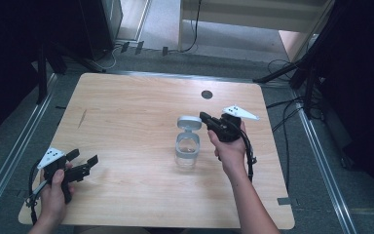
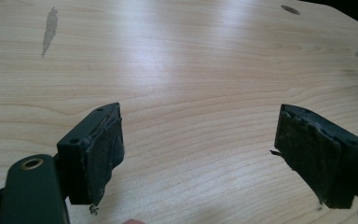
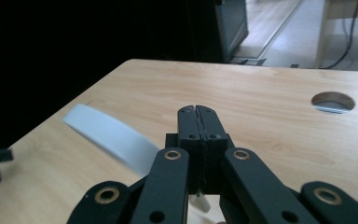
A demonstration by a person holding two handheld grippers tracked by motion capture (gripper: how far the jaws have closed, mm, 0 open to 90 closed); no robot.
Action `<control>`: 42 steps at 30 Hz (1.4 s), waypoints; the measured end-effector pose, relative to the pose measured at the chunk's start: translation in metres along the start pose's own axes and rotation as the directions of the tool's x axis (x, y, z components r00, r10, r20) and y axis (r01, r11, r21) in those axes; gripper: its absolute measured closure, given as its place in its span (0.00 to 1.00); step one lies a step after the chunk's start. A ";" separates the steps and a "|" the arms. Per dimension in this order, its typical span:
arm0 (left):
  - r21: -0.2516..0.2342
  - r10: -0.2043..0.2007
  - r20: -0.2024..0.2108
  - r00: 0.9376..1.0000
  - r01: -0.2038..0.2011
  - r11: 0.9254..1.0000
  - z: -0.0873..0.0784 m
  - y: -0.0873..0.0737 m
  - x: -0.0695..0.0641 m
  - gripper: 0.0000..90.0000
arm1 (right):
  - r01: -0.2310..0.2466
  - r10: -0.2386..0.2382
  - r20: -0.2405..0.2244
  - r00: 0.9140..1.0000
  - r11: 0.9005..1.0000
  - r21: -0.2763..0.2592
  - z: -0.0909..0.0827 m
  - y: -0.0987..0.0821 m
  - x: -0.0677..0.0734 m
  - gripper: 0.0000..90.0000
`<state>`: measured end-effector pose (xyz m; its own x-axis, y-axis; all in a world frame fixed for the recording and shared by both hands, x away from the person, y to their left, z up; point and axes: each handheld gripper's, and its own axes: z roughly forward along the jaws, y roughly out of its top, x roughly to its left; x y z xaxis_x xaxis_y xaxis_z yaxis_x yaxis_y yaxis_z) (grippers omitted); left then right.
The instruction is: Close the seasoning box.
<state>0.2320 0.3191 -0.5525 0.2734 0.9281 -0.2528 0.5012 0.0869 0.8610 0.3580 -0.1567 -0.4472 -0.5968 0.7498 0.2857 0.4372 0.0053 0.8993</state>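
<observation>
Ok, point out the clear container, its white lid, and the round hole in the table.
clear container (image 1: 187,151), high view, on its transparent wall.
white lid (image 1: 189,121), high view, on its flipped-up top.
round hole (image 1: 206,94), high view, at its dark centre.

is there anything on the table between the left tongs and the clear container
Nothing visible. The left tongs sit open near the table's left front, and bare wood runs from them to the clear container. The right tongs are shut at its flipped-up lid, on the far side.

High view overhead; gripper views near table (image 1: 126,102)
</observation>
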 end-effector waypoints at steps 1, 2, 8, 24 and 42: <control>0.000 -0.001 0.001 1.000 0.001 1.000 0.000 0.000 0.000 0.18 | 0.002 -0.002 -0.012 1.000 1.000 0.008 -0.003 -0.003 0.001 1.00; 0.000 -0.001 0.001 1.000 0.001 1.000 0.000 0.000 0.000 0.18 | -0.002 0.002 -0.016 1.000 1.000 0.010 -0.005 -0.006 0.001 1.00; 0.006 0.003 -0.002 1.000 -0.003 1.000 0.000 0.000 0.000 0.18 | 0.015 -0.014 0.042 0.999 1.000 -0.015 -0.024 -0.020 -0.002 0.91; 0.004 0.010 -0.001 1.000 -0.010 1.000 0.000 0.000 -0.001 0.18 | 0.009 -0.005 0.249 0.969 1.000 -0.018 -0.086 -0.075 -0.038 0.19; -0.002 0.004 -0.006 1.000 -0.004 1.000 0.000 0.000 -0.001 0.17 | -0.055 0.043 0.341 0.939 0.998 0.026 -0.161 -0.135 -0.072 0.26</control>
<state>0.2317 0.3183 -0.5522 0.2709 0.9305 -0.2465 0.4985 0.0834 0.8629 0.2335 -0.3177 -0.5361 -0.3119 0.9301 0.1942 0.4869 -0.0190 0.8733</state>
